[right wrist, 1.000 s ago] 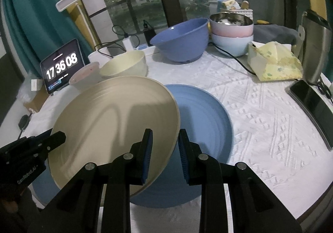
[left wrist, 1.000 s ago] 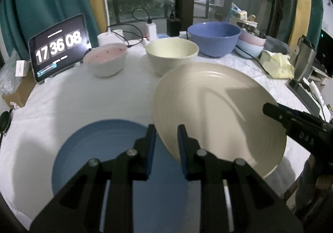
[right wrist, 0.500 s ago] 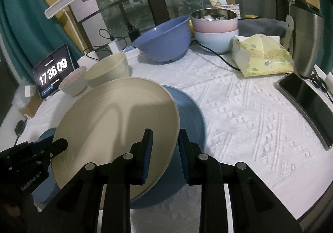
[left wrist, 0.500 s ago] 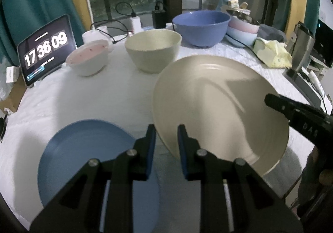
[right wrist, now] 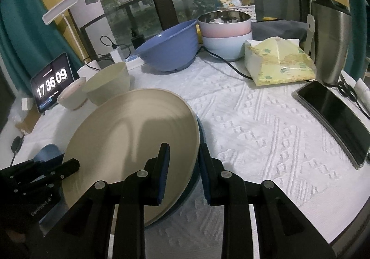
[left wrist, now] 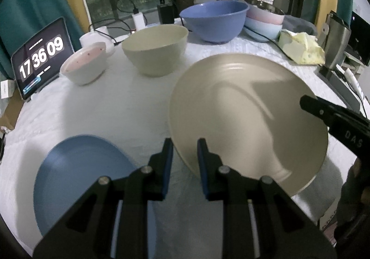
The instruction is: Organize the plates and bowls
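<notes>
In the left wrist view, the left gripper (left wrist: 184, 154) grasps the near-left rim of the cream plate (left wrist: 247, 120), which is tilted above the white tablecloth (left wrist: 111, 108), with the blue plate (left wrist: 78, 180) lying flat to its lower left and the right gripper's tip on the plate's far right edge. In the right wrist view, the right gripper (right wrist: 183, 161) clenches the cream plate's (right wrist: 134, 143) right rim, the blue plate (right wrist: 47, 152) showing at the cream plate's left and right edges, and the cream bowl (right wrist: 108, 85), pink bowl (right wrist: 71, 94) and large blue bowl (right wrist: 168, 50) stand behind.

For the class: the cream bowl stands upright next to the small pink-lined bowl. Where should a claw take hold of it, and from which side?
Grip the cream bowl at its rim, coming down from above, probably on the near side: it stands upright and open, so one finger can go inside and one outside the thin wall. Its rounded sides look too wide to span. The pink-lined bowl crowds the left.
</notes>
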A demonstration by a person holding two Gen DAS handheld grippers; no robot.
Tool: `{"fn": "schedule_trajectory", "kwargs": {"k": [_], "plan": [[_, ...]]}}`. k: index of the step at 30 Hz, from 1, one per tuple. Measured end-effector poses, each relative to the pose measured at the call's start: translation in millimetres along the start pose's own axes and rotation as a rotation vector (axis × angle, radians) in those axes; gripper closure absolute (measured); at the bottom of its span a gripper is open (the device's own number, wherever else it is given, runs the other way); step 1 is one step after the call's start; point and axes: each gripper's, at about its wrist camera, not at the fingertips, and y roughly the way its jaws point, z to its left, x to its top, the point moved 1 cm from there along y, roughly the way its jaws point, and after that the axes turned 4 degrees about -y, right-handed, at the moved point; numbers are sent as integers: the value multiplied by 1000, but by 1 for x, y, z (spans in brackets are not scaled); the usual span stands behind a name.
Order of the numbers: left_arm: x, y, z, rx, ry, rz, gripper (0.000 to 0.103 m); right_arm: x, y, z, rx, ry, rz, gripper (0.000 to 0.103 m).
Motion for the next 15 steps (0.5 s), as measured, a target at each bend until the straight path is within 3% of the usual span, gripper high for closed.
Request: {"fn": "schedule_trajectory", "kwargs": {"k": [15], "plan": [[4,-6,4,-26,-21,-8,71,0,-3,-1,-54,5,2,66]]}}
